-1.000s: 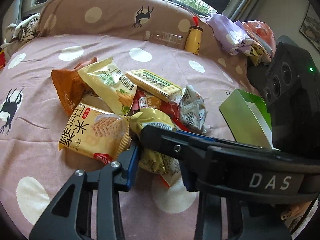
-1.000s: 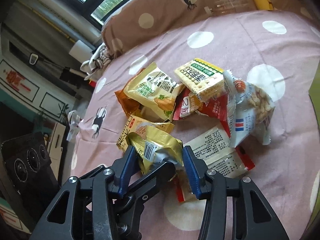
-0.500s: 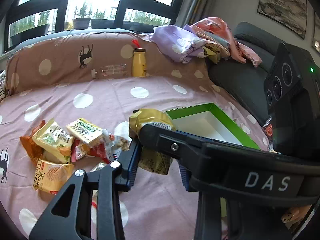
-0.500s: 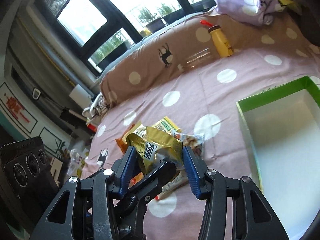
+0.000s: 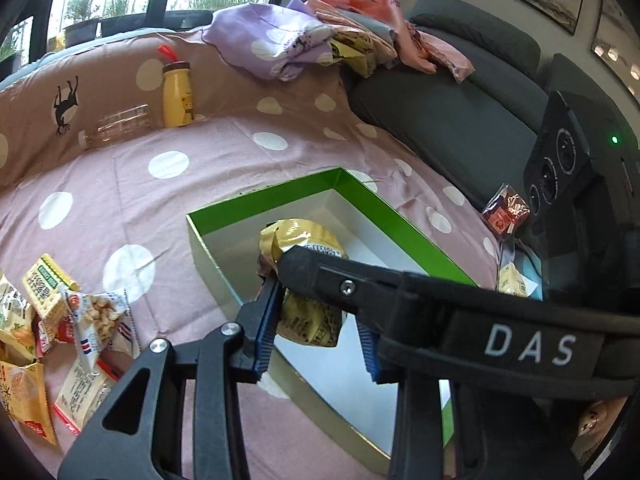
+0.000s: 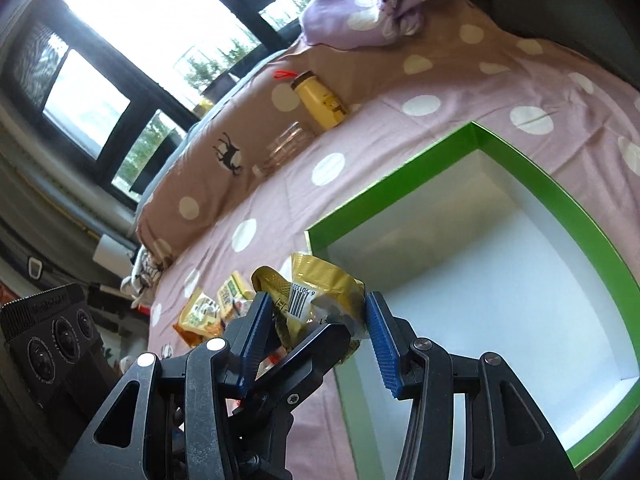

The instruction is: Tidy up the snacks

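now held aloft over the near-left corner of the green-rimmed box (image 5: 384, 204): gold snack packet (image 5: 304, 248), crumpled and foil-shiny, with a crimped top edge, a barcode panel on white, and fine print on the lower half. pinched from both sides: left gripper (image 5: 316, 320) clamped on gold snack packet low down, right gripper (image 6: 316, 320) clamped on it too, blue ribbed pads pressing its sides. seen in the right wrist view with the barcode facing the camera, top fold bent over, silvery lining showing at one torn-looking edge. box white inside, bright green on the rim and inner lip, sitting on the pink polka-dot bed (image 5: 132, 184) toward its right side, nothing visible inside it. left behind near the bed's left edge: snack pile (image 5: 48, 332), with a clear peanut bag, a green-and-yellow cracker pack, an orange-yellow biscuit bag and red-edged sachets overlapping. at the bed's far edge, against the brown spotted bolster: yellow bottle (image 5: 177, 96) upright with a red loop on its cap, clear bottle (image 5: 116, 126) lying on its side just beside it. small red wrapper (image 5: 506, 214) at the bed's right edge, near the dark sofa.
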Demonstrator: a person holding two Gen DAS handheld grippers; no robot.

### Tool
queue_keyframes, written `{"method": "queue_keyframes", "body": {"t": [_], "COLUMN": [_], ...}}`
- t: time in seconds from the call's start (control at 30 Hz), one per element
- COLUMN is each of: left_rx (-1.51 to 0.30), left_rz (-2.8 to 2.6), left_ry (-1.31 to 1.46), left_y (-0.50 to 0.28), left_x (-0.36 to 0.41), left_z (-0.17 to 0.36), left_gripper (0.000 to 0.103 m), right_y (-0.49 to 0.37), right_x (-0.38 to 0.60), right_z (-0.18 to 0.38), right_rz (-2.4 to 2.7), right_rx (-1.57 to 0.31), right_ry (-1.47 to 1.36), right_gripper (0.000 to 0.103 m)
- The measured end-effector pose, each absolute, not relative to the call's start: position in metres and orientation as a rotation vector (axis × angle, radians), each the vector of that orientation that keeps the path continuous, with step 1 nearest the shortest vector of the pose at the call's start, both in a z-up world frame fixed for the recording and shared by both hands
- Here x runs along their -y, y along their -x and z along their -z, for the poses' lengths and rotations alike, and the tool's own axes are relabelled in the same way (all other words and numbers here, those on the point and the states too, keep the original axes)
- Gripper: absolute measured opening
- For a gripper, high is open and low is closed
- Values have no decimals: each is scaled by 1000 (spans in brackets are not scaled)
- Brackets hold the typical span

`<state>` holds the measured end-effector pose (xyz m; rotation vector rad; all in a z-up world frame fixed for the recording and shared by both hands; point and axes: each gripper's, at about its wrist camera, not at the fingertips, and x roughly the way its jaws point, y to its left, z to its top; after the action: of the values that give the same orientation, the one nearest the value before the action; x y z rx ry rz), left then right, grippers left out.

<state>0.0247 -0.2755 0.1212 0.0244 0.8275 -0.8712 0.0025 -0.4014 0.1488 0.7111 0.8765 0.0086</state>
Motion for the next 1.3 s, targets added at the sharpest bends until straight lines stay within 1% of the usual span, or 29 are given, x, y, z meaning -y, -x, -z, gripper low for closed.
{"method": "queue_keyframes", "body": {"t": [0.3, 0.47, 0.5, 0.57, 0.63, 0.67, 0.7, 0.73, 0.8, 0.83, 0.87, 0.9, 1.03, 1.07, 1.1, 1.17, 1.3], "left_rx": [-910, -933, -928, -912, -895, -885, -874, -864, -837, -828, -818, -808, -785, -782, -780, -771, -775], "left_rz": [896, 898, 894, 876, 859, 851, 839, 827, 791, 764, 731, 693, 555, 514, 475, 396, 250], "left_ry": [-51, -23, -24, -38, -38, -29, -18, -9, 8, 17, 27, 36, 65, 76, 87, 108, 106], "left_y": [-26, -25, -24, -21, -19, -19, -18, -18, -16, -16, -15, -14, -8, -6, -4, 2, 13], "left_x": [311, 311, 310, 309, 304, 300, 294, 287, 272, 263, 253, 242, 192, 178, 162, 131, 74], "left_z": [-101, -96, -97, -100, -104, -107, -110, -113, -120, -123, -126, -129, -136, -137, -137, -136, -124], "left_gripper": [34, 34, 37, 37, 42, 47, 55, 58, 72, 76, 84, 89, 91, 93, 98, 103, 103], "right_y": [-1, -4, -3, -3, -2, -2, -2, -1, 0, 0, 0, 0, -6, -7, -8, -12, -23], "right_x": [435, 436, 434, 434, 433, 432, 430, 428, 422, 418, 413, 406, 371, 362, 351, 327, 279], "right_z": [-116, -113, -114, -116, -119, -121, -124, -127, -135, -140, -144, -150, -165, -167, -170, -173, -163], "right_rz": [86, 87, 80, 101, 130, 137, 138, 132, 109, 97, 84, 63, -38, -61, -88, -133, -183], "right_rx": [-955, -962, -957, -952, -935, -929, -921, -909, -879, -866, -852, -836, -817, -817, -819, -833, -888], "right_ry": [-812, -808, -807, -793, -777, -768, -758, -749, -727, -714, -698, -677, -606, -590, -570, -519, -400], "right_gripper": [51, 51, 51, 53, 60, 64, 66, 67, 77, 80, 85, 88, 95, 96, 97, 98, 100]}}
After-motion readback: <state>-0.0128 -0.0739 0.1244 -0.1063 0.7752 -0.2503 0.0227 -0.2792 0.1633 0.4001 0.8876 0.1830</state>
